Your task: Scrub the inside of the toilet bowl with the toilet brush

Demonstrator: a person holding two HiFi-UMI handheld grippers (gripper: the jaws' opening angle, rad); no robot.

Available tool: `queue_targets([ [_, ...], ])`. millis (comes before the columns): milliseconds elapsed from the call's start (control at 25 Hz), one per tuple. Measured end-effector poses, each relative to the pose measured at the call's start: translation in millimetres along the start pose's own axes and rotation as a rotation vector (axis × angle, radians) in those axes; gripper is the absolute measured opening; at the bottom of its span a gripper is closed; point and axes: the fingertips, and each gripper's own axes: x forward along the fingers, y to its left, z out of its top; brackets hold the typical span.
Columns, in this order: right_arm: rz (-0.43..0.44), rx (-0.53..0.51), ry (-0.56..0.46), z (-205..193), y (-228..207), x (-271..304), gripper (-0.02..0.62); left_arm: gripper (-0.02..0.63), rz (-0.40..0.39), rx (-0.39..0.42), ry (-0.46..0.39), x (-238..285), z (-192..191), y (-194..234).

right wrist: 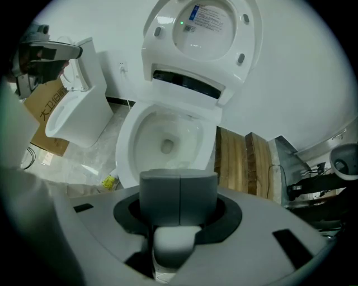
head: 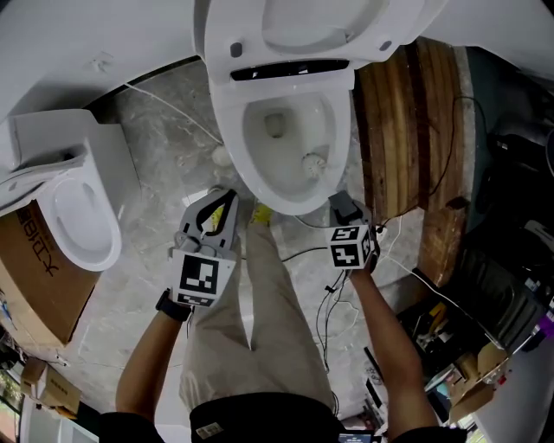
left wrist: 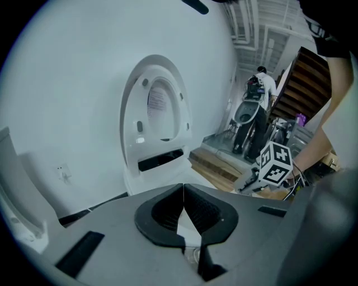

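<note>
The white toilet bowl stands open with its lid raised. The brush's bristle head rests against the inner right wall of the bowl. My right gripper hovers just over the bowl's front right rim, shut on the brush's light grey handle. In the right gripper view the closed jaws hide the brush head, with the bowl beyond them. My left gripper hangs left of the bowl's front, shut and empty. Its pads meet, pointing at the raised lid.
A second white toilet and a cardboard box stand at the left. Wooden planks lie right of the bowl. Cables run over the marble floor by my trouser legs. Clutter fills the right side. A person stands far off.
</note>
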Motion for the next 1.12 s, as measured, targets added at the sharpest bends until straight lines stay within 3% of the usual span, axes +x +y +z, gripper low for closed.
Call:
queue_targets([
  [520, 0.118, -0.029, 0.023, -16, 53, -11, 0.160, 0.018, 0.047, -0.039, -0.005, -5, -7, 9],
  [760, 0.195, 0.008, -0.018, -6, 76, -10, 0.160, 0.018, 0.061, -0.058, -0.016, -8, -8, 11],
  [1120, 0.231, -0.011, -0.088, 32, 84, 3, 0.160, 0.018, 0.112, -0.100, -0.020, -16, -23, 21],
])
